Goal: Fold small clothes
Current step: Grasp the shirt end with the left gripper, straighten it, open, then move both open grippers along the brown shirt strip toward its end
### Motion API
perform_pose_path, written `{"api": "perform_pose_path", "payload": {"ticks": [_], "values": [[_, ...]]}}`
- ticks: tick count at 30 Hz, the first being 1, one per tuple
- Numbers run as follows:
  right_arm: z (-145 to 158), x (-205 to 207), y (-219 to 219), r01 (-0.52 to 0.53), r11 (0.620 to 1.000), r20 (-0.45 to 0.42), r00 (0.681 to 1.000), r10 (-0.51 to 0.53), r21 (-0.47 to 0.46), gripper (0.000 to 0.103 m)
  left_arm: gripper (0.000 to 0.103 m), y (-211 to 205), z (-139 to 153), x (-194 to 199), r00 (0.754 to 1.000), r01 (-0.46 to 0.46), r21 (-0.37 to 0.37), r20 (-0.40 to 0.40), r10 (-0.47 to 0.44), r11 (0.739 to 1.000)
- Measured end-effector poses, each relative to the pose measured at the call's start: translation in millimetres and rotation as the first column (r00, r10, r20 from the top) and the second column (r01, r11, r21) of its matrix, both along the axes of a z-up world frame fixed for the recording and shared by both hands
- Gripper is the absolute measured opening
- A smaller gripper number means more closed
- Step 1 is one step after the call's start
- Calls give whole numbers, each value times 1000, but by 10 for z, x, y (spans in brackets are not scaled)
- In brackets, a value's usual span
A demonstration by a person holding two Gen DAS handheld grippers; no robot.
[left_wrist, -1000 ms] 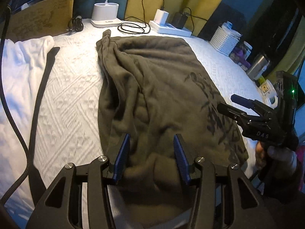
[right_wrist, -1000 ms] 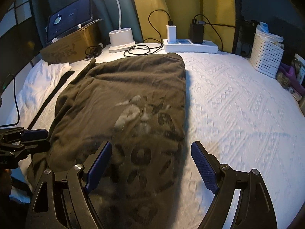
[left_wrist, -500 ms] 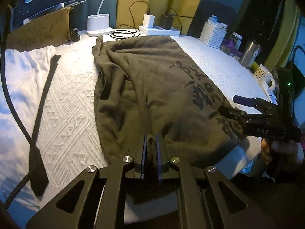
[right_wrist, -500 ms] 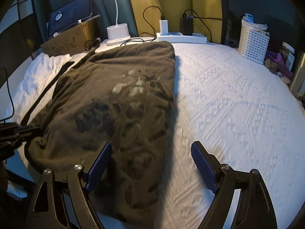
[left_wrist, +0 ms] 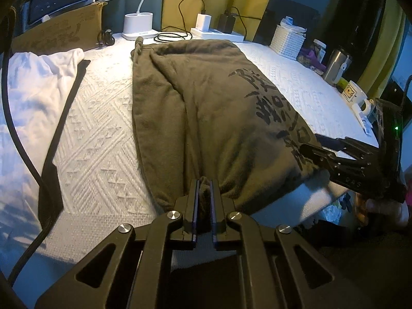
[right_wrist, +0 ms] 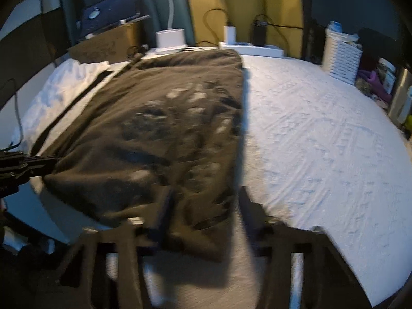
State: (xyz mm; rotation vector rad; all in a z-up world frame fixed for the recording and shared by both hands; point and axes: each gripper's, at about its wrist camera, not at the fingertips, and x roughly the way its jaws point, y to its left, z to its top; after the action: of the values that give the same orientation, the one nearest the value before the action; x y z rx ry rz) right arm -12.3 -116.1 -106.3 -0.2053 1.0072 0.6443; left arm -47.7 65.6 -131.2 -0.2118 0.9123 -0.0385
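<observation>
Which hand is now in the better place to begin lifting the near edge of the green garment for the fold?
Left. The left tool is already shut on the near hem of the green garment. The right tool has just been closing, with the garment's corner between its jaws, not clearly pinched yet.

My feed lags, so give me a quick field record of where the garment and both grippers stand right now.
garment: olive top with dark print, lying lengthwise on the white bedspread
left gripper: shut on a pinch of the near hem
right gripper: jaws have just been closing, near right corner of the top lies between them; blurred, grip not clear
beside it: white cloth to the left
far edge: power strip
</observation>
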Motion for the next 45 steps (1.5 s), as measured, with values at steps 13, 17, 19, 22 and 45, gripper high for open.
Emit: {"api": "perform_pose_path", "payload": {"ticks": [13,17,19,22,45], "values": [[38,-117,-32,21,998,13,1000,-21,-58,47,8,57,56,-97,999,-30,-26,-17,30,999],[19,-116,-165,63,996,15,998,-62,-64,70,9,49,131,-84,1000,-31,-8,-4,31,999],[20,-123,-209,66,996,13,998,-65,-56,71,9,34,169,-78,1000,-29,-9,2,29,1000],[28,-124,-249,69,996,9,998,-69,-53,72,33,43,232,-77,999,-25,-40,24,26,999],[227,615,-285,118,992,26,993,-117,-48,72,61,205,360,803,999,-41,18,26,41,999]]}}
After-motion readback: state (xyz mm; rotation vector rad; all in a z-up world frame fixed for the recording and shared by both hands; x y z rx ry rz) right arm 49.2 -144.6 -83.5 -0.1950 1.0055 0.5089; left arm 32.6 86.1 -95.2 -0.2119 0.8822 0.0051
